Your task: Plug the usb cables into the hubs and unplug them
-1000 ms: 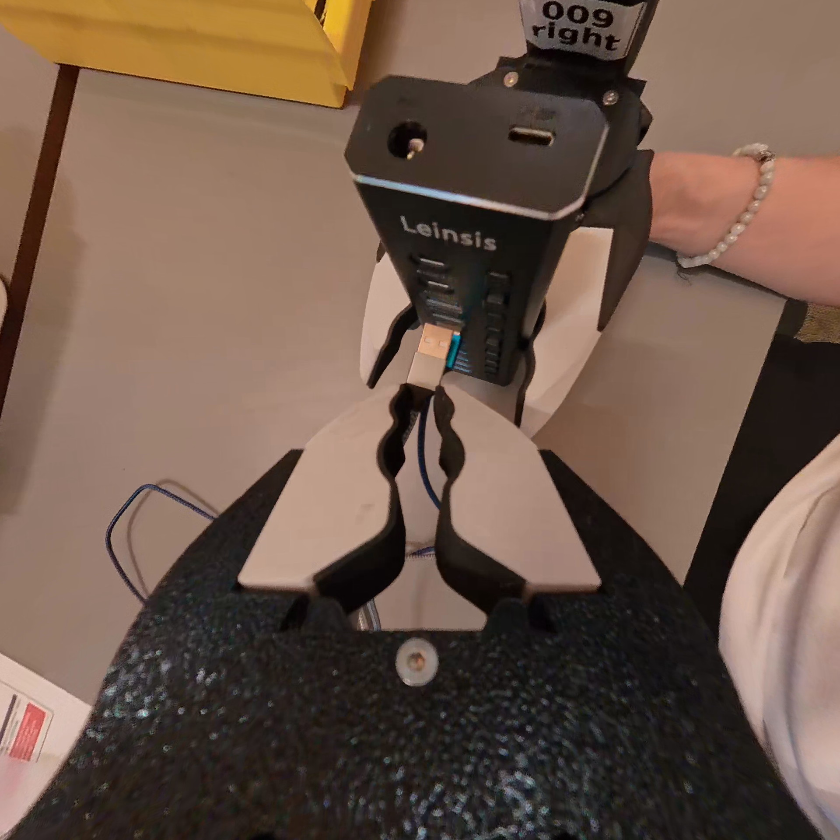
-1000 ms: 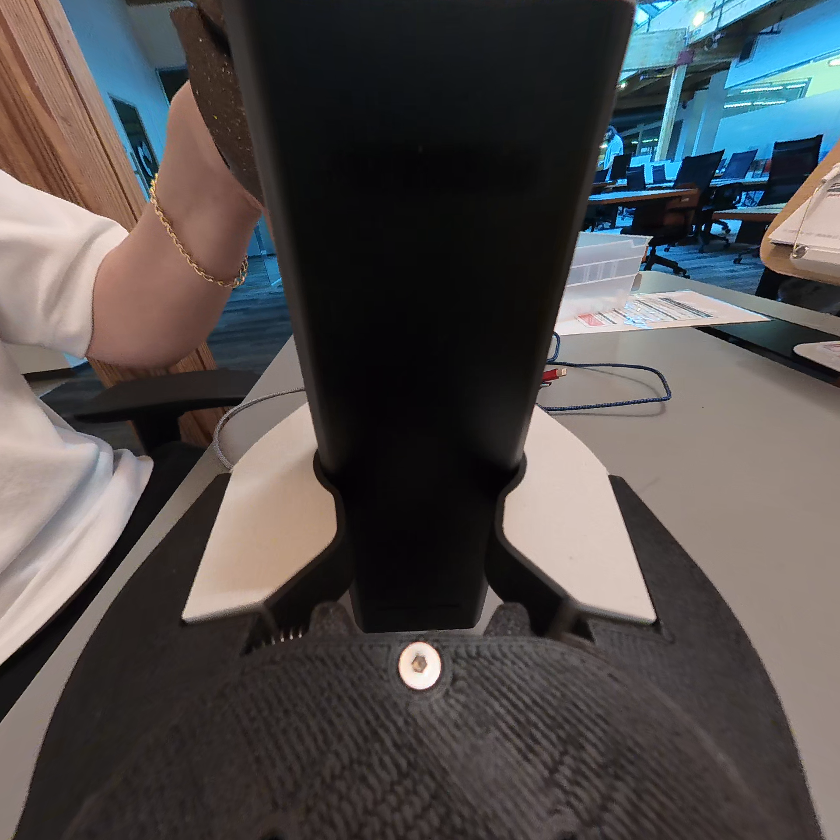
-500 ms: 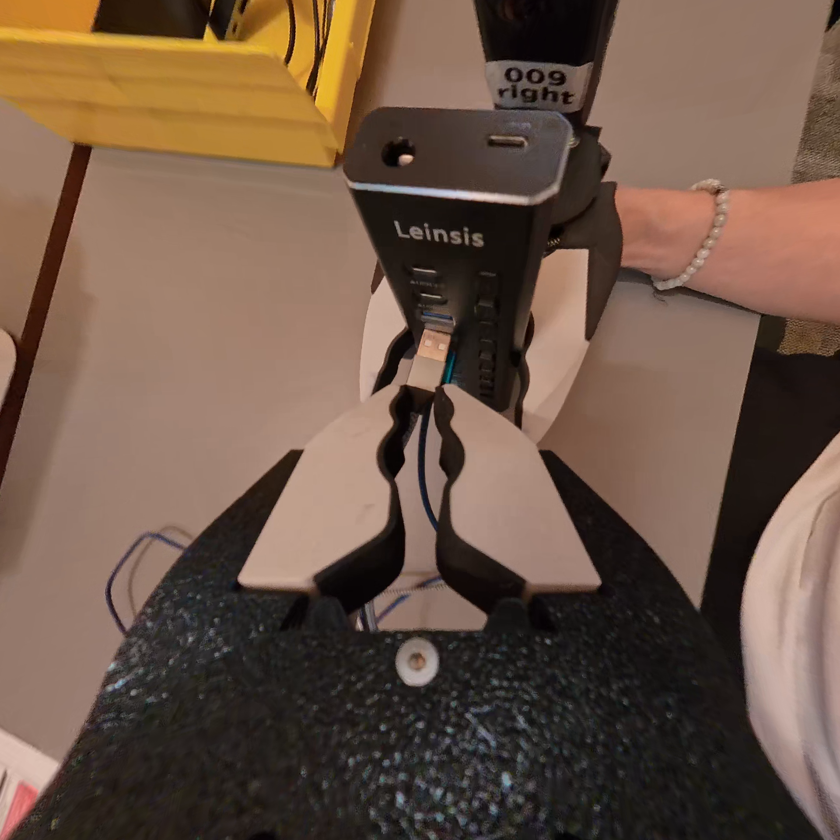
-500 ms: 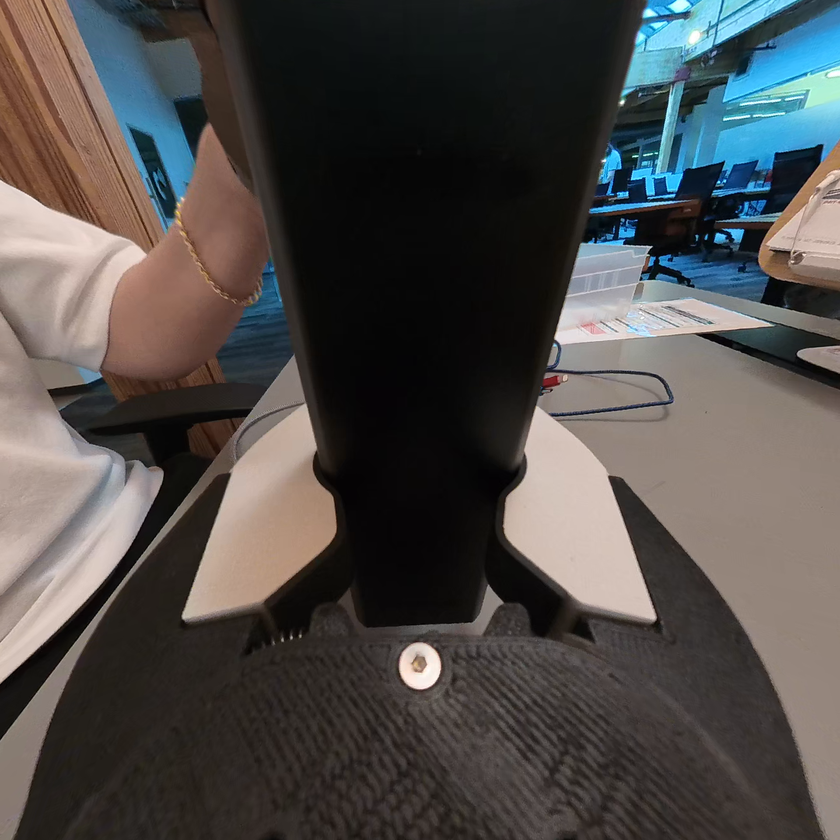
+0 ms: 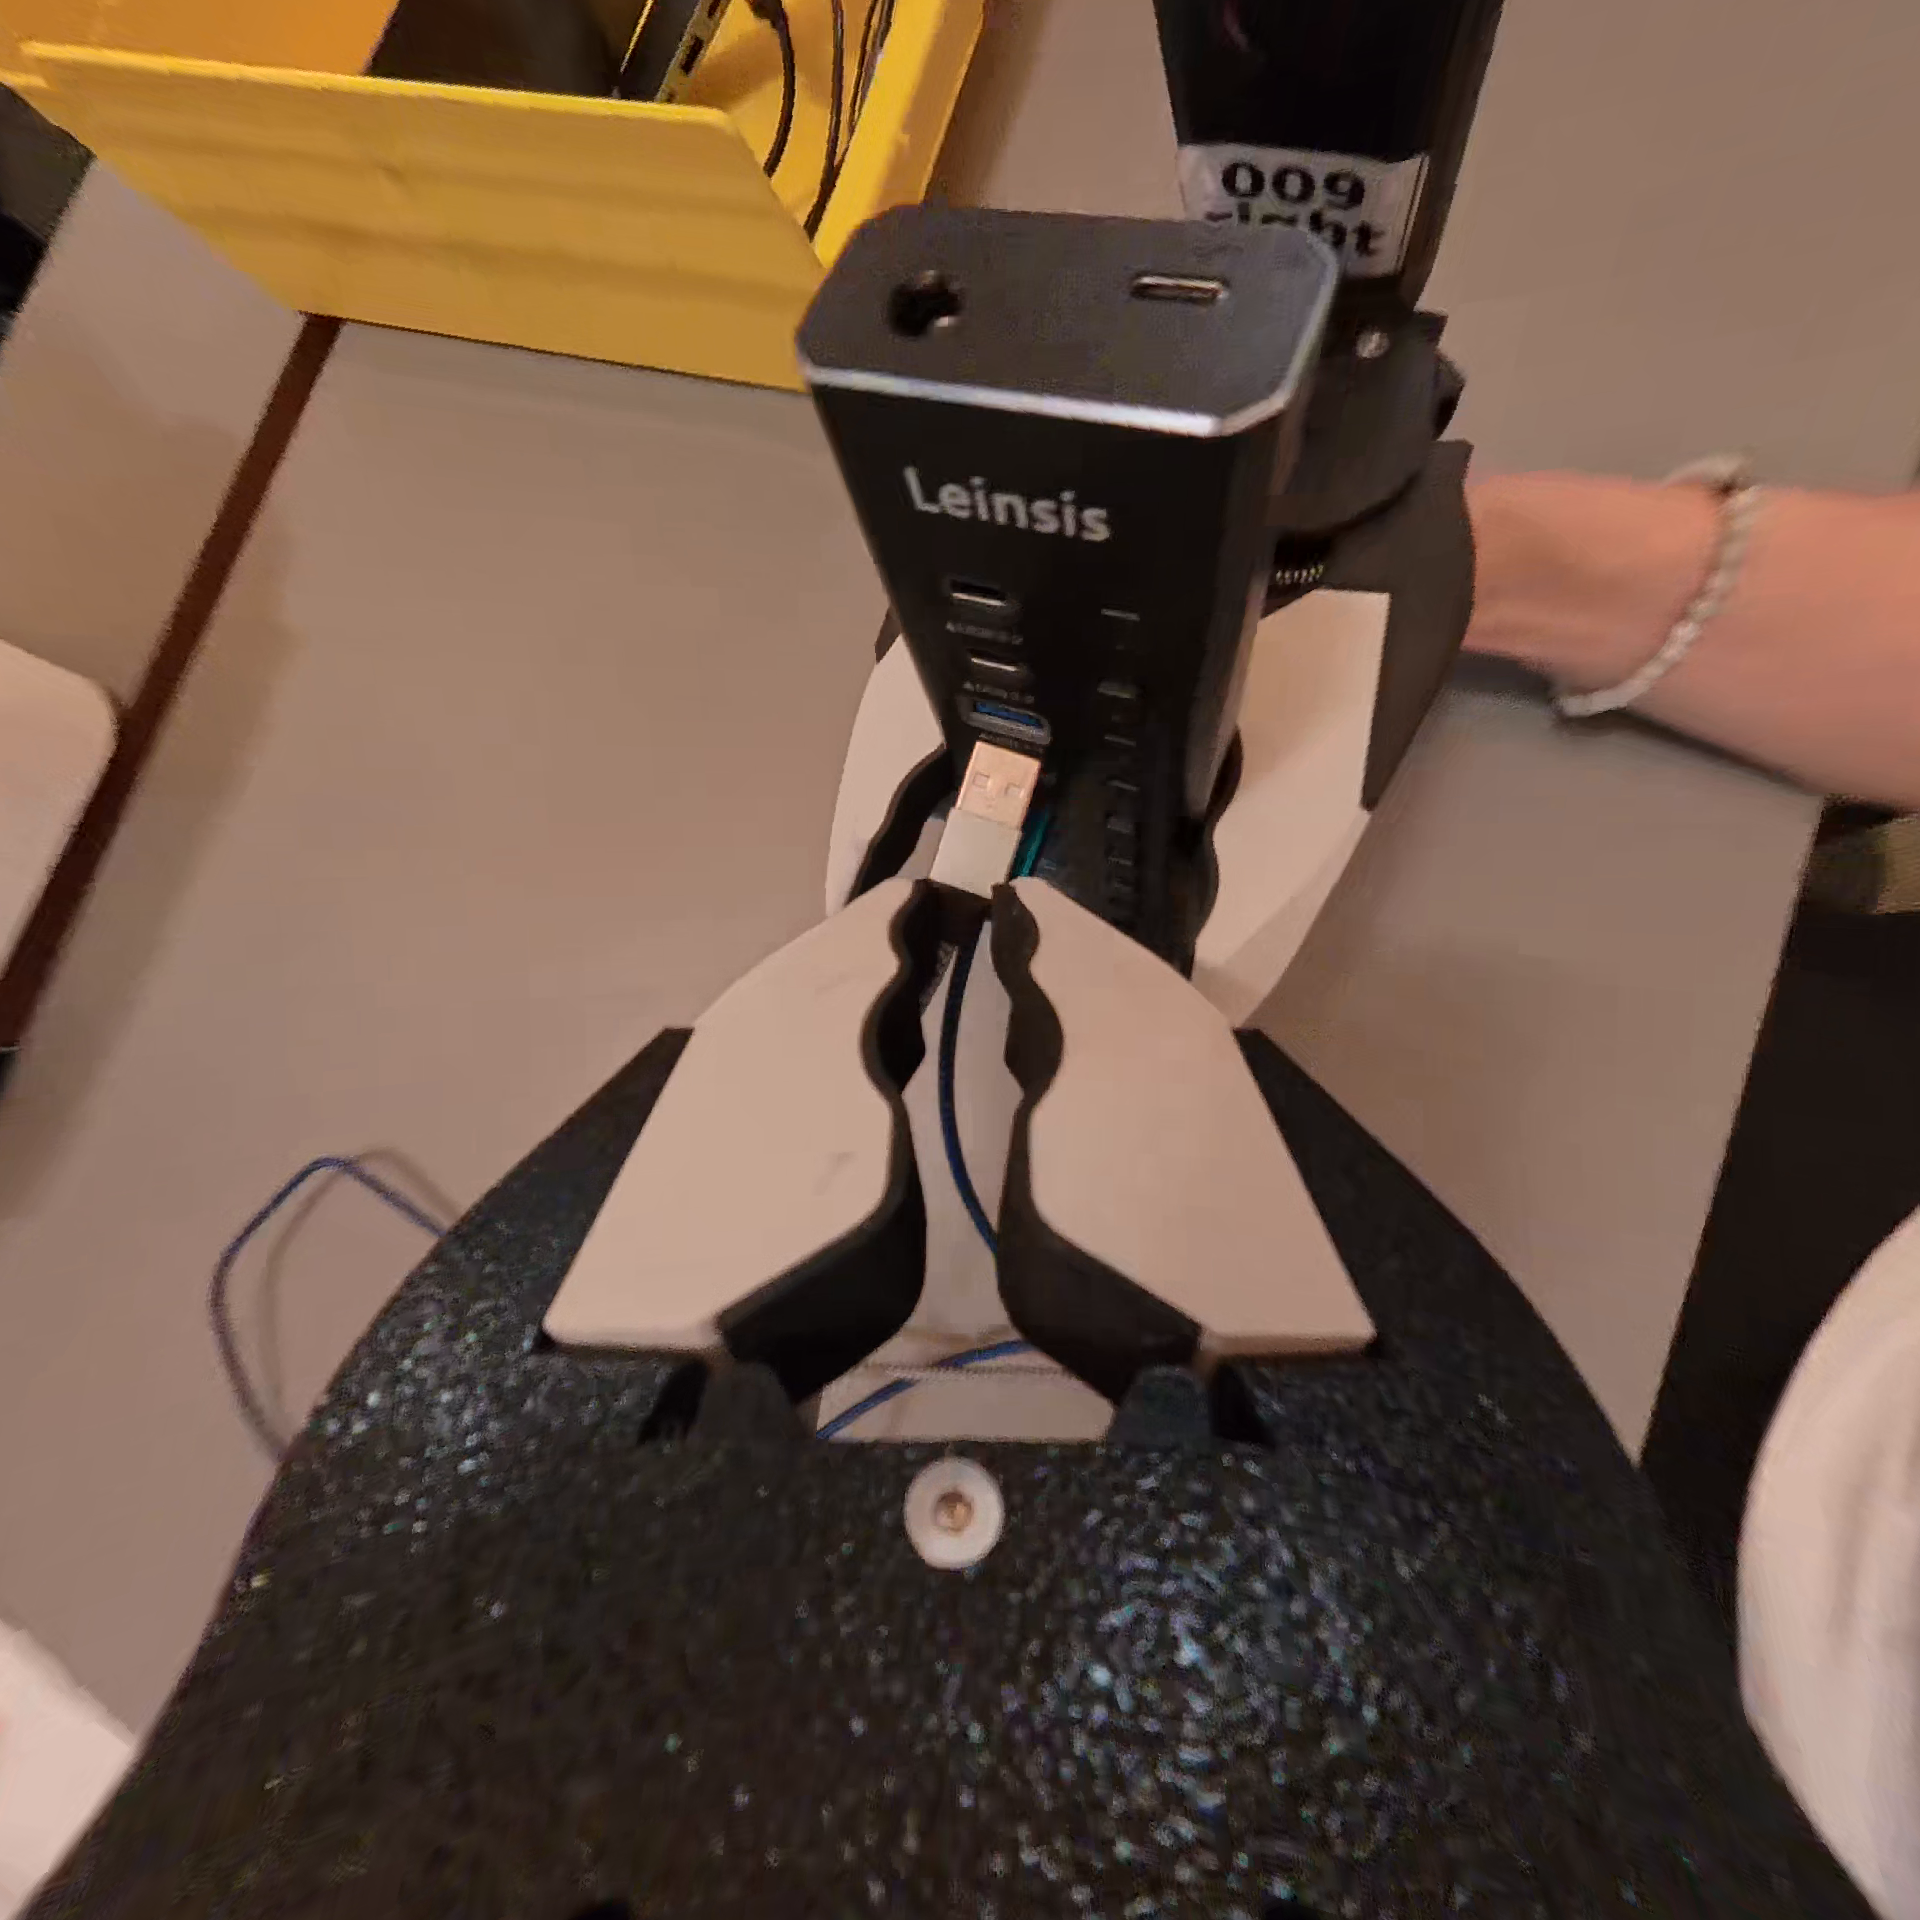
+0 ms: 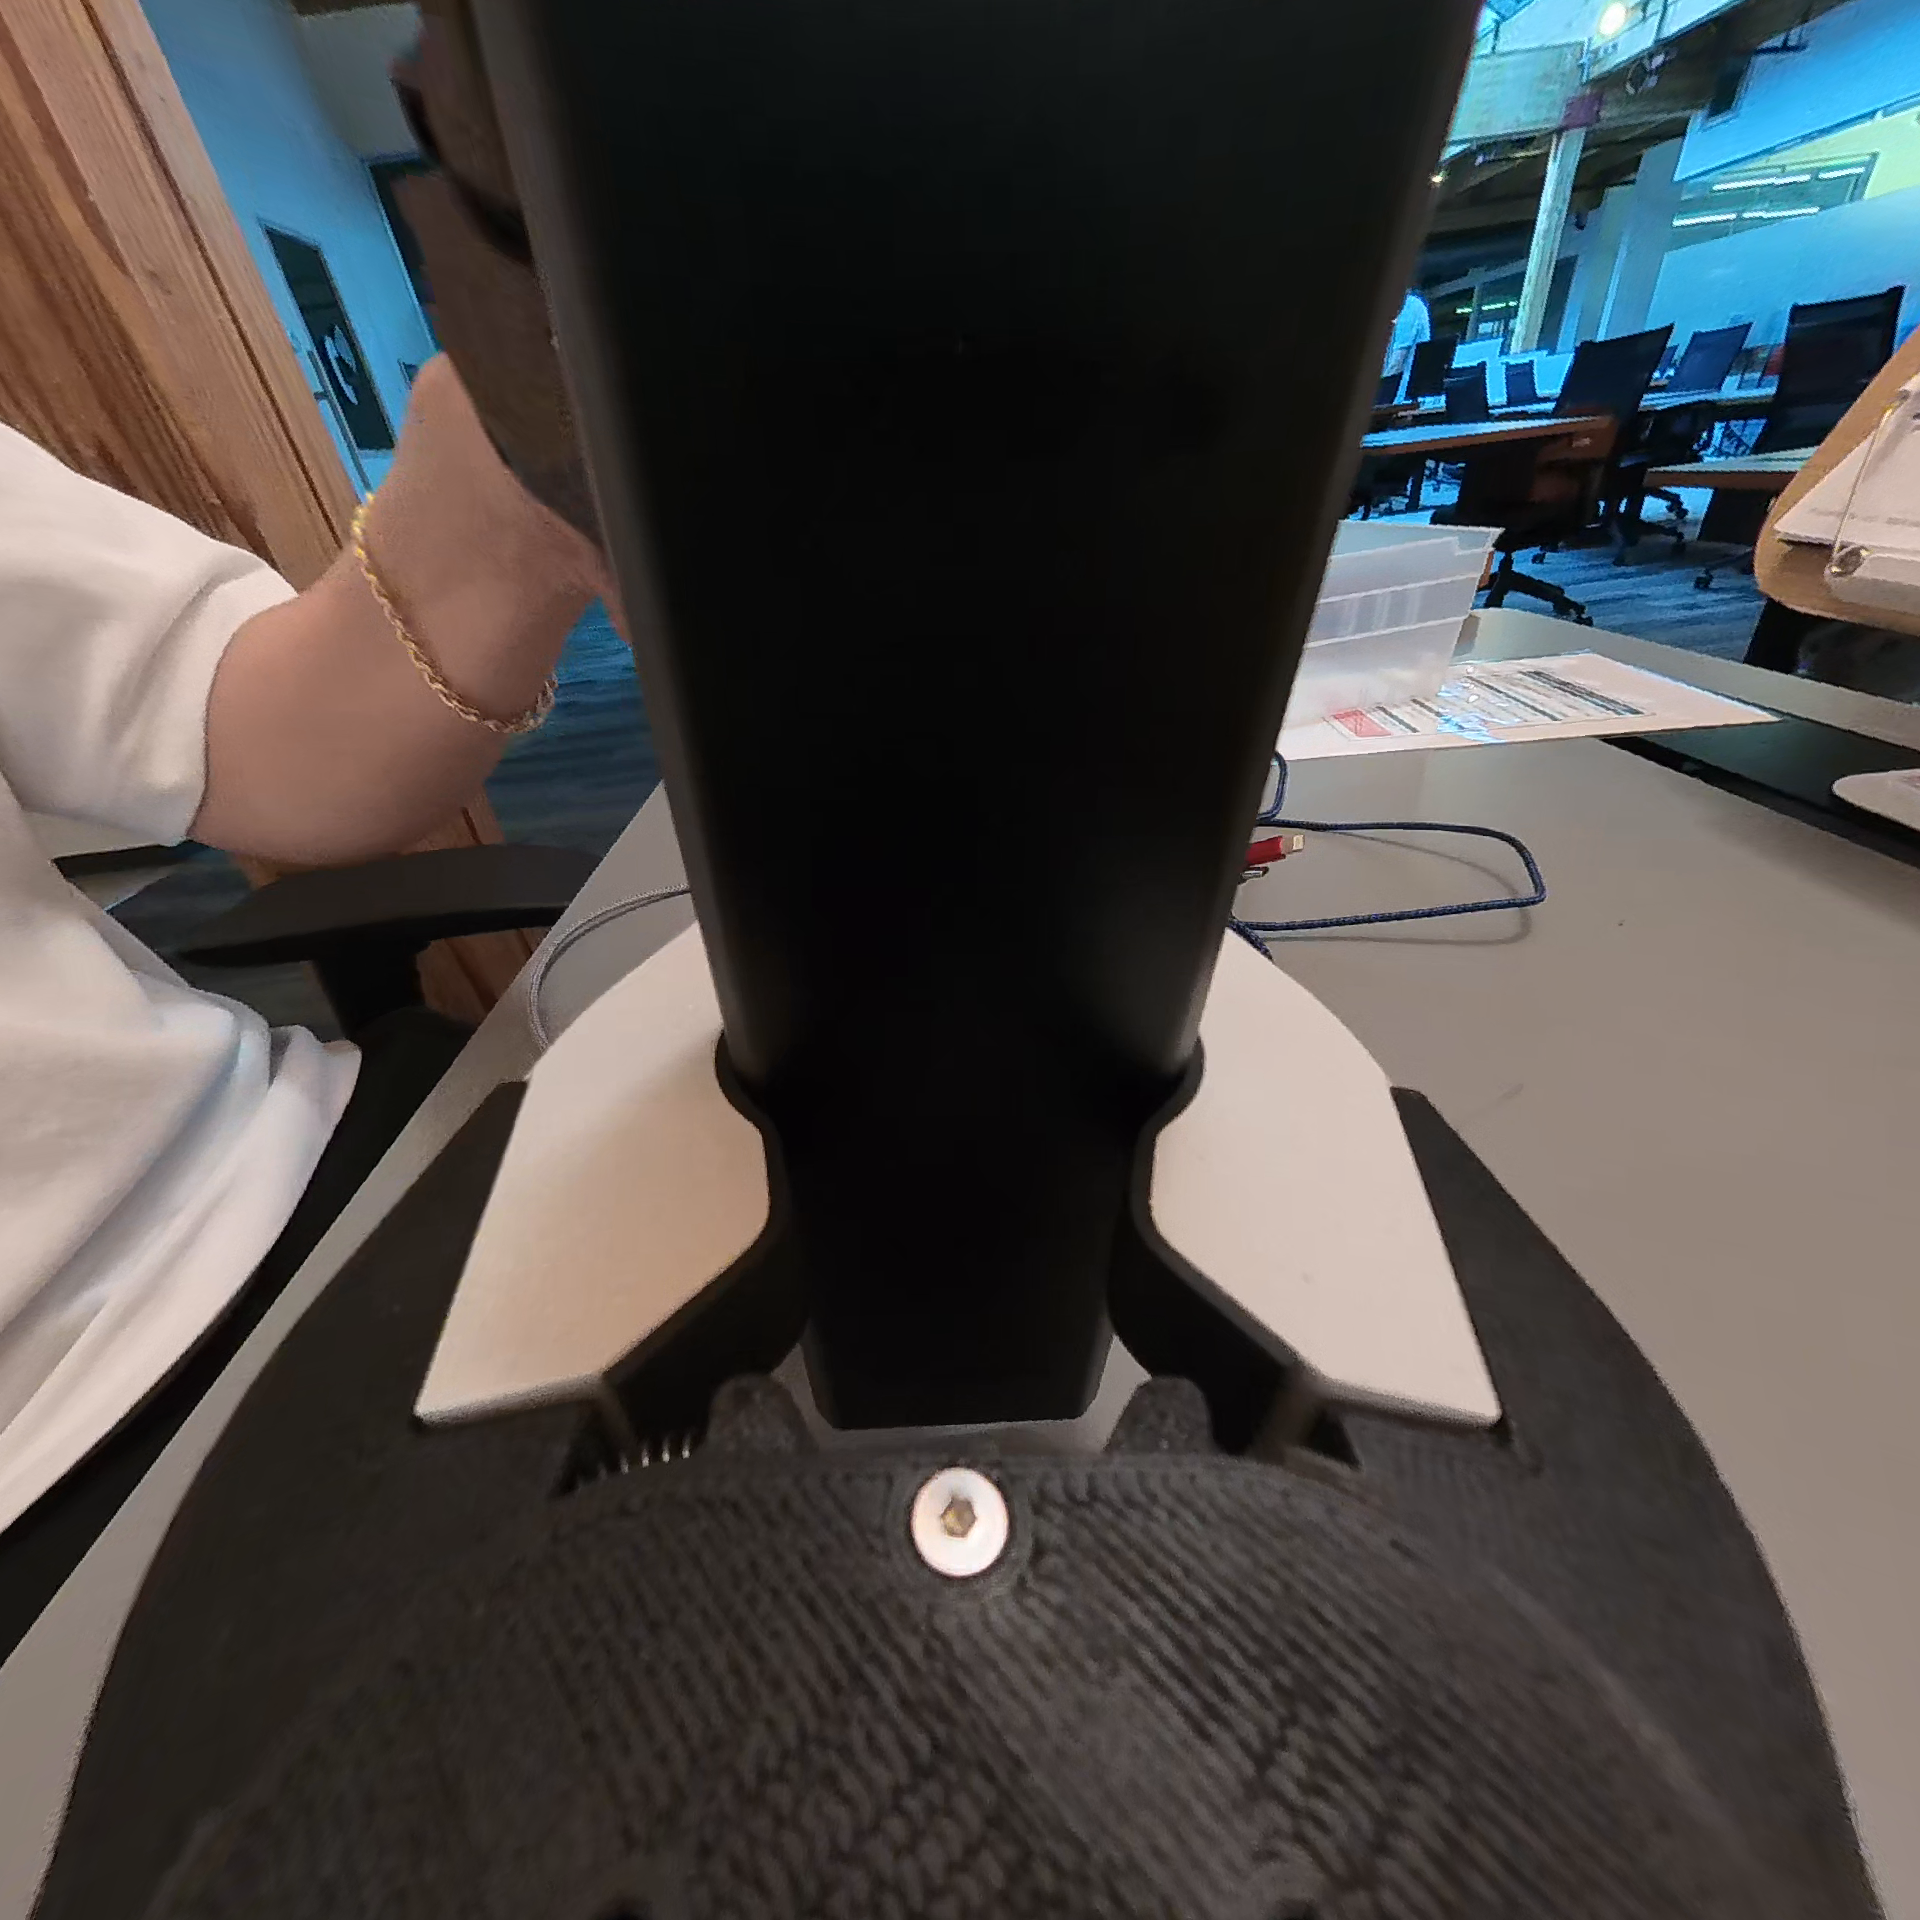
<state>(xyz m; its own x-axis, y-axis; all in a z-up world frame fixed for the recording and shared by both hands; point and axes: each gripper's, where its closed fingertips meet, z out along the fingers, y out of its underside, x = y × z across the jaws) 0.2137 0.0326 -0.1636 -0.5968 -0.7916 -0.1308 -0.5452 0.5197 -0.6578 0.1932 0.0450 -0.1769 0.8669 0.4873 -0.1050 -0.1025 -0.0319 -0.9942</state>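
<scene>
My left gripper (image 5: 958, 902) is shut on a silver USB-A plug (image 5: 985, 821) whose blue braided cable (image 5: 961, 1101) runs back between the fingers. The plug's metal tip sits just below a blue USB port (image 5: 1006, 717) on the face of a black hub (image 5: 1049, 499), outside it. My right gripper (image 6: 956, 1060) is shut on the hub's lower end and holds it upright above the table; in the right wrist view the hub's plain black back (image 6: 956, 582) fills the middle. The right gripper also shows behind the hub in the left wrist view (image 5: 1340, 665).
A yellow box (image 5: 447, 187) with cables stands at the back left on the grey table (image 5: 468, 727). A loop of blue cable (image 6: 1455, 883) with a red plug (image 6: 1273, 847) lies on the table, near a clear plastic bin (image 6: 1382, 613) and a printed sheet (image 6: 1507, 707). The person's forearms flank the hub. Both grippers' tips are close together, under 4 cm apart.
The hub has tilted more upright and shifted up in the left view. The plug tip has moved from beside the lower ports to just under the blue port. Both grips are unchanged.
</scene>
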